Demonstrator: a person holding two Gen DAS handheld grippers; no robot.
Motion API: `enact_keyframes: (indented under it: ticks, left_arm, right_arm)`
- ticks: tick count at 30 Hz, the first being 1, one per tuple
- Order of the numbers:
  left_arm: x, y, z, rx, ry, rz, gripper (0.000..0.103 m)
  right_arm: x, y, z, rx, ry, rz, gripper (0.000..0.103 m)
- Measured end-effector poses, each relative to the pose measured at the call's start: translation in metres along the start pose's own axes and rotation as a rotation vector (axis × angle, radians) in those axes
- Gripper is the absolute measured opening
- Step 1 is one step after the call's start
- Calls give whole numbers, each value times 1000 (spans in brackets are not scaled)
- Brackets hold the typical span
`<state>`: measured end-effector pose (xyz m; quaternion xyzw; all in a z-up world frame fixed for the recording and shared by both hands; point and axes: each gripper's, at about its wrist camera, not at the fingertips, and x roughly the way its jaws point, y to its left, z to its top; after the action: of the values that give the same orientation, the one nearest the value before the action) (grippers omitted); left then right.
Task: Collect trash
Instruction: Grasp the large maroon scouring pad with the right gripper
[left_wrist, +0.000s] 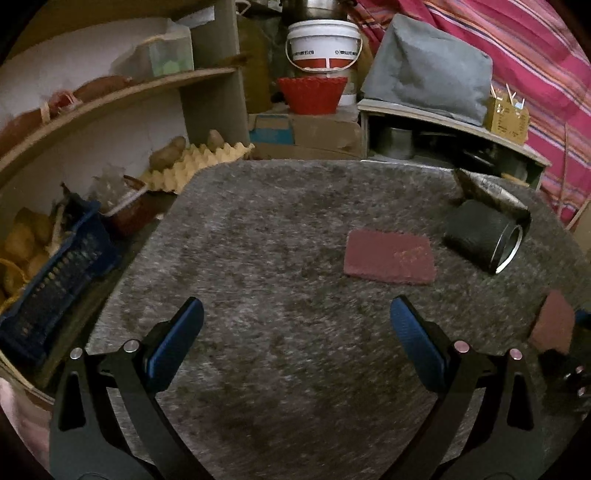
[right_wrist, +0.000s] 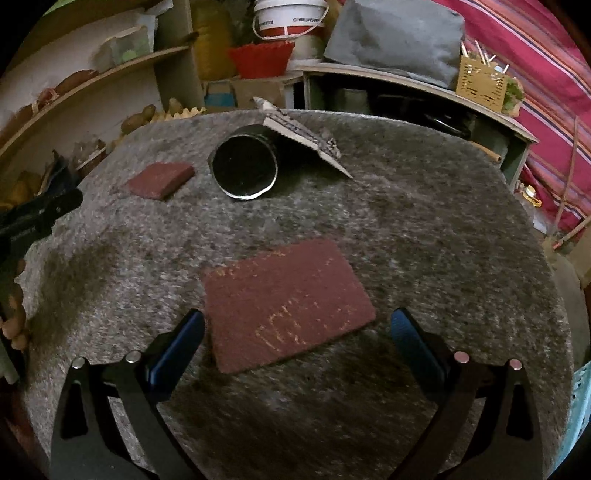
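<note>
White bucket (left_wrist: 324, 44), red basket (left_wrist: 312, 94), egg tray (left_wrist: 195, 162) with potatoes, blue crate (left_wrist: 55, 288), grey felt tabletop (left_wrist: 277, 258)

2 red pads (right_wrist: 288, 302) (right_wrist: 160, 180), 1 blk can (right_wrist: 245, 166), 1 card scrap (right_wrist: 303, 134)

Table covering (left_wrist: 280, 229): mottled grey felt. Two scouring pads (right_wrist: 288, 302) (right_wrist: 160, 180): dull maroon, the nearer with faint pale yellow marks. Tipped can (right_wrist: 243, 166): black, with a silver rim. Gripper pads (left_wrist: 177, 343): blue on black arms. Bucket (left_wrist: 323, 44): white with a red band. Basket (left_wrist: 312, 94): red. Curtain (left_wrist: 524, 55): pink with thin stripes. Crate (left_wrist: 55, 280): dark blue.
</note>
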<state>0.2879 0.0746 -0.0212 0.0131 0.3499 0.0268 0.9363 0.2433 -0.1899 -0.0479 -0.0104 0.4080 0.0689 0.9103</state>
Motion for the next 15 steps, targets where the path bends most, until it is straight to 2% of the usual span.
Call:
enact_keyframes:
  ticks: [10,15]
  left_arm:
    - [14,-8,12,-3,28,-36,98]
    - [22,-24,20,22,33,-62,98]
  right_arm:
    - [12,-5,5,24,34,29,98]
    - [9,-8,5,15,25,84,86]
